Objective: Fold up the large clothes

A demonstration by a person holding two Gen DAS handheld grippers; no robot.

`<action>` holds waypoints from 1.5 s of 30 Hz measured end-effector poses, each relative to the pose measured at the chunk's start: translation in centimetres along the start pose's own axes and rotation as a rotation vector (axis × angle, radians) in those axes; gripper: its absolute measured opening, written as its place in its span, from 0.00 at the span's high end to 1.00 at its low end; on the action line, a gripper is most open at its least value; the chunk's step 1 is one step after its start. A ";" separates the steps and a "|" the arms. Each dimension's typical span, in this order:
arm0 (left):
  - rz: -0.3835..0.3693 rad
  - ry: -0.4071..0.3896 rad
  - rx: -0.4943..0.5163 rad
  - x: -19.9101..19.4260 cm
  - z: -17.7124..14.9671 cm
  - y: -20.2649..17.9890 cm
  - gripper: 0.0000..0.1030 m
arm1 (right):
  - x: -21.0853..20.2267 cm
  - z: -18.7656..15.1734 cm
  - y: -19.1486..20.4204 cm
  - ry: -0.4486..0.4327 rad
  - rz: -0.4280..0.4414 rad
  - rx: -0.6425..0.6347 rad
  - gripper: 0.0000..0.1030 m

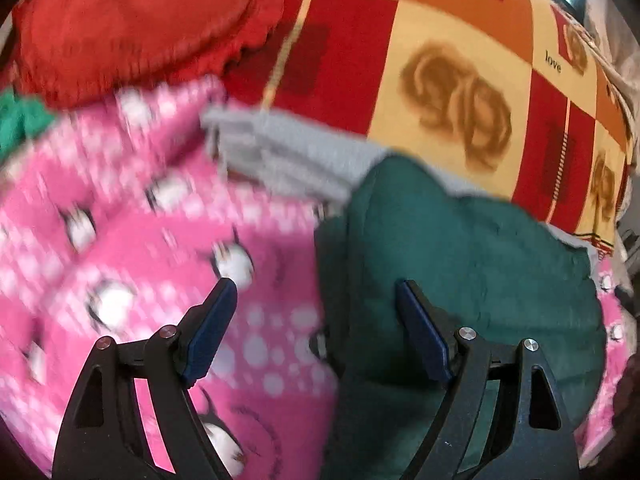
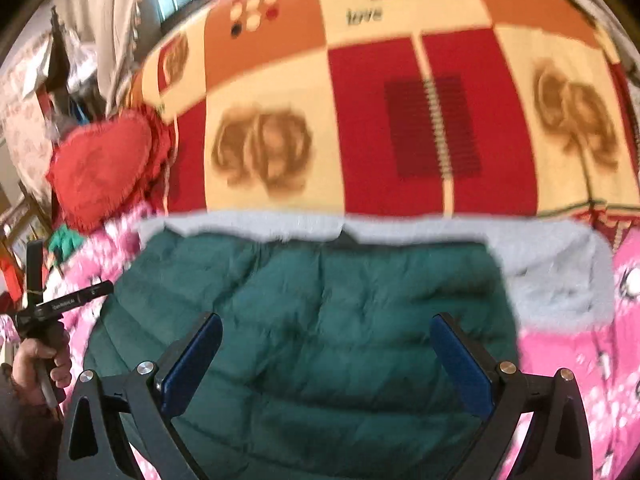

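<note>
A dark green quilted jacket [image 2: 320, 320] with a grey fleece lining [image 2: 560, 276] lies folded on a pink spotted blanket [image 2: 580, 360] on the bed. My right gripper [image 2: 326, 324] hovers above the jacket, jaws wide open with nothing between them. In the left wrist view the jacket [image 1: 460, 248] fills the lower right, its grey lining [image 1: 280, 152] showing at the far edge. My left gripper [image 1: 316, 288] is open over the jacket's left edge and the pink blanket [image 1: 120, 240], holding nothing. A hand [image 2: 36, 356] holding the left gripper's handle shows at the left of the right wrist view.
The bed has a red, orange and cream patterned cover [image 2: 400, 120] beyond the jacket. A red heart-shaped cushion [image 2: 104, 168] lies at the far left, seen also as a red cushion [image 1: 132, 28]. A bit of green cloth [image 1: 20, 120] sits beside it. Curtains and furniture stand past the bed's left side.
</note>
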State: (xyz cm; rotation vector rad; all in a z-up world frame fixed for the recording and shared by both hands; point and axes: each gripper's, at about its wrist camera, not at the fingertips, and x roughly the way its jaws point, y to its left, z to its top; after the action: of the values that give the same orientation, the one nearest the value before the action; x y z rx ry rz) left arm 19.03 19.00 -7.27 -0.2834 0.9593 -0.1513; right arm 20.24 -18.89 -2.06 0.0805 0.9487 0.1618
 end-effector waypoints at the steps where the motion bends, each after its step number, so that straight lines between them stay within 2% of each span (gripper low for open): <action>1: -0.042 0.026 -0.023 0.9 -0.5 0.3 0.20 | 1.9 -0.9 -0.4 0.080 -0.008 0.006 0.00; 2: -0.061 0.035 -0.031 1.5 -0.7 0.3 0.19 | 3.1 -1.6 -0.7 0.111 -0.003 0.005 0.00; 4: -0.138 0.070 -0.082 2.4 -0.8 1.1 0.19 | 2.8 -2.4 -0.9 0.052 0.010 -0.027 0.00; 6: -0.225 0.109 -0.150 2.8 -0.8 2.0 0.20 | 1.6 -2.2 -1.1 0.072 0.003 -0.040 0.00; 7: -0.248 0.105 -0.153 2.6 -0.7 1.9 0.20 | 0.6 -2.3 -1.2 0.056 -0.003 -0.037 0.00; 9: -0.277 0.076 -0.117 1.5 -0.5 1.5 0.20 | -2.5 -3.0 -2.2 -0.030 -0.030 -0.049 0.00; 12: -0.276 0.078 -0.046 1.5 -0.7 0.3 0.20 | -5.5 -4.3 -4.8 -0.095 -0.099 -0.024 0.00; 17: -0.282 0.073 -0.071 2.1 0.3 0.7 0.19 | -6.6 -5.8 -10.6 -0.112 -0.081 0.171 0.00; 20: -0.289 0.098 -0.053 3.1 0.8 0.5 0.19 | -5.5 -5.3 -12.5 -0.090 -0.038 0.243 0.00; 22: -0.289 0.103 -0.043 3.5 1.1 0.6 0.18 | -4.3 -4.6 -12.6 -0.065 -0.005 0.233 0.00; 29: -0.303 0.111 -0.018 4.3 2.4 0.9 0.18 | 1.0 -3.9 -13.9 0.033 0.011 0.185 0.00; 31: -0.311 0.131 -0.003 5.2 2.6 0.9 0.15 | 2.2 -4.0 -15.2 0.039 0.050 0.220 0.00; 32: -0.302 0.142 0.011 5.7 2.7 0.8 0.08 | 2.6 -4.1 -15.8 0.038 0.069 0.232 0.00; 34: -0.288 0.159 0.030 6.7 2.9 0.9 0.01 | 3.7 -4.5 -16.9 0.041 0.124 0.274 0.00; 37: -0.307 0.180 0.027 7.6 3.1 1.1 0.00 | 4.9 -4.8 -18.0 0.043 0.210 0.342 0.00; 41: -0.316 0.184 0.038 8.1 3.2 0.9 0.00 | 5.4 -4.5 -18.4 0.021 0.284 0.360 0.00; 45: -0.303 0.160 0.051 7.8 3.2 0.5 0.01 | 5.5 -4.2 -17.4 -0.006 0.398 0.300 0.01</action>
State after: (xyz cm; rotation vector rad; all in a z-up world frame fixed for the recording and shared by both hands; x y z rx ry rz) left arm 26.11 18.10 -11.84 -0.3736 1.0649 -0.4812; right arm 21.76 -35.08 -11.27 0.5481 0.9375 0.3853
